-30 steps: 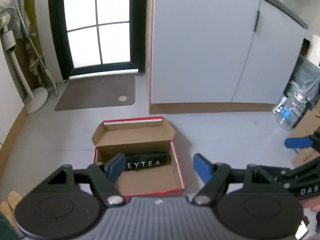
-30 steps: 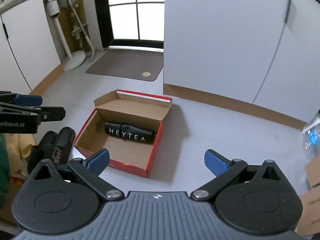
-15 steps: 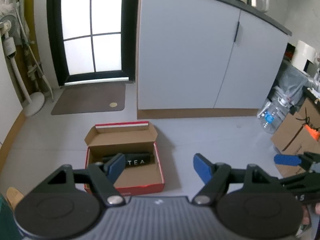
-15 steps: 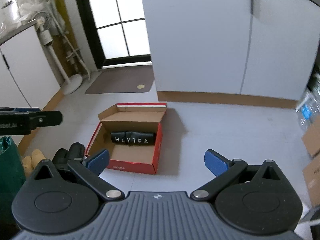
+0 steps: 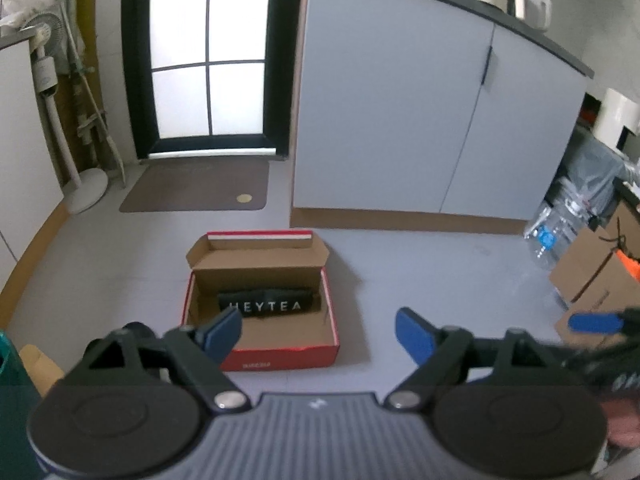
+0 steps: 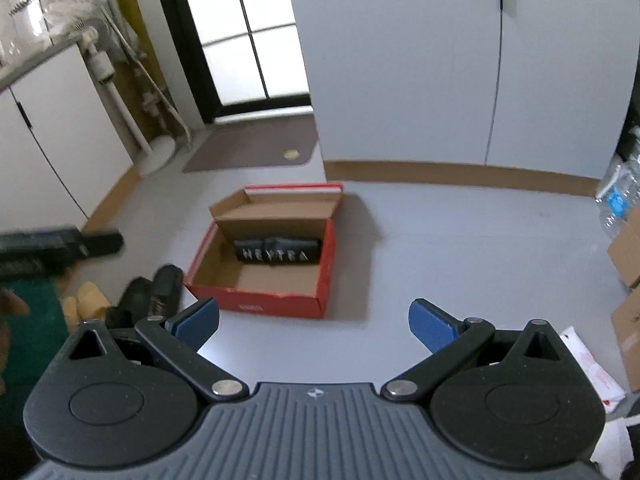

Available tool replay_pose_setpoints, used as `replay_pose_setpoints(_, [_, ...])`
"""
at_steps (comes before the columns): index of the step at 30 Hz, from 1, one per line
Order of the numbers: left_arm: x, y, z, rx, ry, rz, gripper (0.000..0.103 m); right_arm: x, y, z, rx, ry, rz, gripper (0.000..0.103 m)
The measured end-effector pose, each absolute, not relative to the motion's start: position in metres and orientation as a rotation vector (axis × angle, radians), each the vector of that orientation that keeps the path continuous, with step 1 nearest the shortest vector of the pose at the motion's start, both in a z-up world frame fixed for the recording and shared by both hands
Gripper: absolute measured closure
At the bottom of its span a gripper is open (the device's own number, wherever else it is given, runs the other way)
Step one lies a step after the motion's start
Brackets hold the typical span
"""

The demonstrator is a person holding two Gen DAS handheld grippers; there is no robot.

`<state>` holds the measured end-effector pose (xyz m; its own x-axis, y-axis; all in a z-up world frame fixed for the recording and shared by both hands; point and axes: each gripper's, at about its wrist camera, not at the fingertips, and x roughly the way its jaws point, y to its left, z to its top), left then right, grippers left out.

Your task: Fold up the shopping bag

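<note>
A folded black shopping bag (image 5: 267,303) with white HEYTEA lettering lies at the back of an open red cardboard box (image 5: 280,356) on the grey floor. It also shows in the right wrist view (image 6: 277,253), inside the same box (image 6: 256,300). My left gripper (image 5: 318,336) is open and empty, held high above and in front of the box. My right gripper (image 6: 312,322) is open and empty, also well above the floor, to the right of the box. The right gripper's blue fingertip (image 5: 594,322) shows at the right edge of the left wrist view.
A grey cabinet (image 5: 420,120) stands behind the box, a door with a brown mat (image 5: 196,184) to its left. A standing fan (image 5: 60,128) is at far left. Dark shoes (image 6: 152,292) and slippers lie left of the box. Cardboard boxes (image 5: 592,276) and water bottles are at right.
Both grippers have risen and drawn back from the box, which now looks smaller and farther away. Both stay open and empty. The bag has not moved.
</note>
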<state>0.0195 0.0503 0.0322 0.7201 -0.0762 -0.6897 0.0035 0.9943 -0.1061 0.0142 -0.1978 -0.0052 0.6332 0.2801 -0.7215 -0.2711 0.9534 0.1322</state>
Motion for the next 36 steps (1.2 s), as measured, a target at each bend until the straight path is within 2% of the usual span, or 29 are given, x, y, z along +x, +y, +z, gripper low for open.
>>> replay_pose_setpoints(7, [0.013, 0.056, 0.028, -0.133, 0.773, -0.006, 0.014, 0.003, -0.186, -0.015, -0.035, 0.868, 0.333, 0.0])
replay_pose_setpoints(11, [0.009, 0.051, 0.027, -0.132, 0.774, -0.005, 0.001, -0.002, -0.18, -0.016, -0.071, 0.861, 0.331, 0.0])
replay_pose_setpoints(36, [0.006, 0.02, 0.02, -0.095, 0.816, -0.002, 0.0, 0.0, -0.171, -0.017, -0.069, 0.866, 0.289, 0.0])
